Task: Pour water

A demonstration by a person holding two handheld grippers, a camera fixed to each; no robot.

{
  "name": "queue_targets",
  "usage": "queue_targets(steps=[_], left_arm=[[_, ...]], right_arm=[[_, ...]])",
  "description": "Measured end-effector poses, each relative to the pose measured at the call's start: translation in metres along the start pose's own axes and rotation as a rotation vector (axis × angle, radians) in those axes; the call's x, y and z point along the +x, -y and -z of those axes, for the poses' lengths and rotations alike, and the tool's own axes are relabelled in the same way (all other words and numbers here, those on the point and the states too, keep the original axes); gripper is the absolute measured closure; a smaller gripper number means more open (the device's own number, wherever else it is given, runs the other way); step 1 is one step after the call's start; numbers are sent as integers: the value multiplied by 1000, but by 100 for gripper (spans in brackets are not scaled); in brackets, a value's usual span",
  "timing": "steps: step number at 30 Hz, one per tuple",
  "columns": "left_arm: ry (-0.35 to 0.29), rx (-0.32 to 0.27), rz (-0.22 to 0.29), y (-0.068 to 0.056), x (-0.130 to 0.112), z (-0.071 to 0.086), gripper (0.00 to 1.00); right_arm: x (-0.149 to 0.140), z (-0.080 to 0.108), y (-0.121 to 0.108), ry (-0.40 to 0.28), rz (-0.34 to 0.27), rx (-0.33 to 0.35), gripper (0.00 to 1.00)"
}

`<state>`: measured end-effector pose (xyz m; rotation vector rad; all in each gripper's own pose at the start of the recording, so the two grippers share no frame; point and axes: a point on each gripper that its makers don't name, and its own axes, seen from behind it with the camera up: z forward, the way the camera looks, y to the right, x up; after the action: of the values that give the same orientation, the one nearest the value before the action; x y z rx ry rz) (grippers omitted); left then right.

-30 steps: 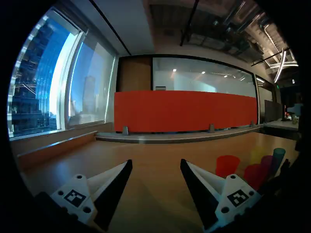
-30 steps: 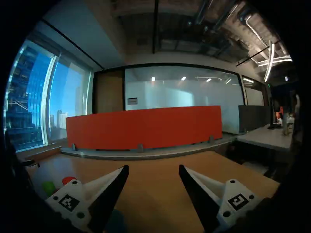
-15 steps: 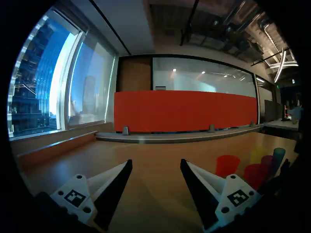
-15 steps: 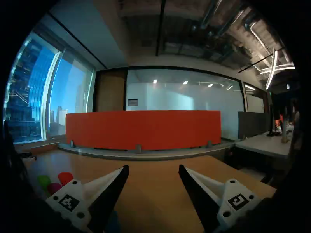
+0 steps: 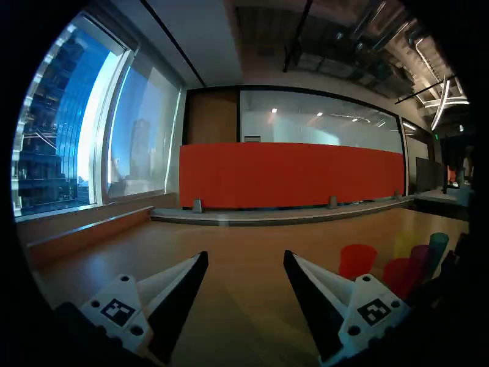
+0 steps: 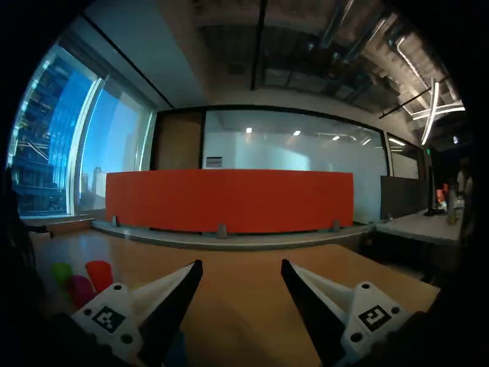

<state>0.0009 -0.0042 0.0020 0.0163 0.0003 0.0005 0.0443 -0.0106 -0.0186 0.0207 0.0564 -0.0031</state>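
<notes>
fingers (image 5: pixel 180 293) of left gripper (image 5: pixel 245 254) and right gripper (image 6: pixel 241 263) spread, empty; coloured cups (image 5: pixel 357 260), contents unclear, on table (image 5: pixel 244 235).

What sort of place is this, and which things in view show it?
Probably an office: a wooden desk with an orange divider screen, a glass-walled room behind it, and tall windows onto towers.

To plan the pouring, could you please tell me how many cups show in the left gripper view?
5, on the table at right: orange cup leftmost, red cup, magenta cup, teal cup, faint yellow cup behind. Others may hide past the edge.
</notes>
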Motion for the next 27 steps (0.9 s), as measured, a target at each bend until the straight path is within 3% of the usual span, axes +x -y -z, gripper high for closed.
queue_targets(steps=[14,27], left_arm=[[0,0,0,0,0,0,8],[0,0,0,0,0,0,8]], right_arm=[[-20,-11,4,12,-11,11,1],[-40,-16,-6,52,-4,-12,1]])
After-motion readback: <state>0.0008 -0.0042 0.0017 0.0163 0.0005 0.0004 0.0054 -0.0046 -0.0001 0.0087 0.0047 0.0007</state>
